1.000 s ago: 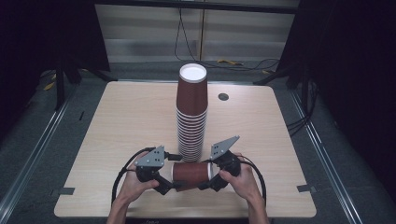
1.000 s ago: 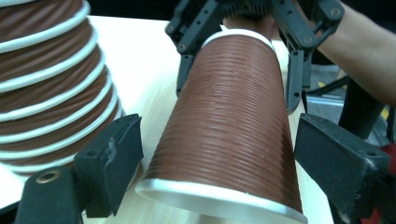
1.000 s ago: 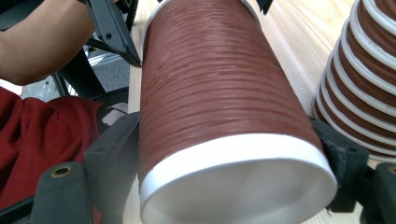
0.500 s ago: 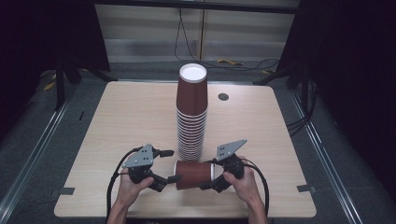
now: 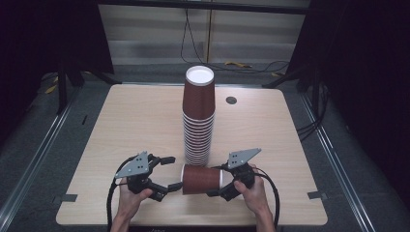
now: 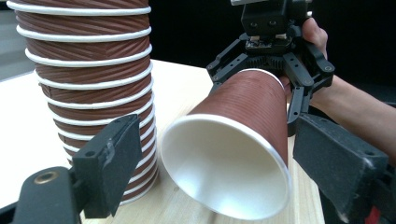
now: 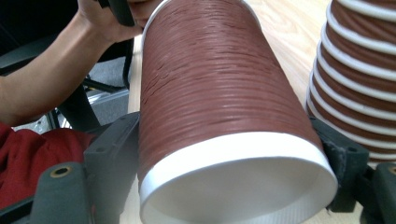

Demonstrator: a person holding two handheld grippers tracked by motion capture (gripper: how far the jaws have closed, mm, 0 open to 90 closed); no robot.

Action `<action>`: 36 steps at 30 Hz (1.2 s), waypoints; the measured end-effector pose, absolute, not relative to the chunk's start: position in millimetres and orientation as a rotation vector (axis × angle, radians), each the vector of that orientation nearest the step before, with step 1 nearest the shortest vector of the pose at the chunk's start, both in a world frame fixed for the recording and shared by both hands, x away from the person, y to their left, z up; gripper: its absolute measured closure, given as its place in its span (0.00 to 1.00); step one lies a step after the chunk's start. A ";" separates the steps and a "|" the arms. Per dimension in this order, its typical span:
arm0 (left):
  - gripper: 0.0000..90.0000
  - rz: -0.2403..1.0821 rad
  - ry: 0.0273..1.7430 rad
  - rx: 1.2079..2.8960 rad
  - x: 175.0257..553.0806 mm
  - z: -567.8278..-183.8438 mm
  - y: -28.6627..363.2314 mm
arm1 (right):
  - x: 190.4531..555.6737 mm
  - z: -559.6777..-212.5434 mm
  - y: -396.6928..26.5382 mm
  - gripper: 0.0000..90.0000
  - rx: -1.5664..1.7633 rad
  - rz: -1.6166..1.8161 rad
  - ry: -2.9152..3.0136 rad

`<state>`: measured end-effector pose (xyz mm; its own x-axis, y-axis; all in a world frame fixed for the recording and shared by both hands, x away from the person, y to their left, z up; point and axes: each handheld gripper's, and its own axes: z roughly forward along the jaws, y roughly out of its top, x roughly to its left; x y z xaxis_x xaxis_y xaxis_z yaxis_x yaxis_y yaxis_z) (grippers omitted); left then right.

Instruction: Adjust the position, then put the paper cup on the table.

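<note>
A tall stack of brown ribbed paper cups (image 5: 198, 121) stands upside down at the table's middle. A single brown cup (image 5: 200, 180) lies on its side in front of the stack, near the table's front edge. My right gripper (image 5: 223, 186) is shut on the cup's base end; in the right gripper view both jaws press the cup (image 7: 210, 84), with the stack (image 7: 359, 70) at right. My left gripper (image 5: 170, 172) is open just left of the cup's mouth. In the left gripper view its jaws flank the white mouth of the cup (image 6: 247, 102) without touching, beside the stack (image 6: 88, 70).
The wooden table (image 5: 121, 125) has a round black grommet (image 5: 231, 100) at the back right. Cables trail from both grippers over the front edge. Dark frames and loose cables lie on the floor behind the table.
My left gripper has drawn back to the left, away from the lying cup. The cup stays in my right gripper, almost where it was.
</note>
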<state>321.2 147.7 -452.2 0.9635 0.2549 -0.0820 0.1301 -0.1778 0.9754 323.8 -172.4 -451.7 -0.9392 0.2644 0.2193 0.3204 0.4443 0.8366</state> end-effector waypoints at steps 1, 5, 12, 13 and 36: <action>0.17 0.113 0.287 1.758 320.8 -452.1 147.3 | 323.8 -451.8 -172.3 0.23 -0.531 -1.542 -2.624; 0.17 0.114 0.285 1.776 319.7 -452.4 146.9 | 324.0 -452.8 -171.6 0.23 -0.515 -1.574 -2.602; 0.17 0.113 0.269 1.778 315.4 -452.5 143.0 | 323.0 -454.3 -169.6 0.23 -0.498 -1.616 -2.577; 0.17 0.109 0.269 1.775 315.0 -452.7 141.6 | 323.0 -454.4 -170.0 0.23 -0.495 -1.623 -2.571; 0.07 0.062 0.247 1.796 317.4 -457.4 127.5 | 318.9 -451.4 -176.3 0.23 -0.449 -1.743 -2.499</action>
<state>317.4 127.5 -457.4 0.9755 0.2008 -0.0900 0.1341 -0.2182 0.9666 318.9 -176.3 -451.4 -0.9555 0.2014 0.2153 0.2717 0.3176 0.9085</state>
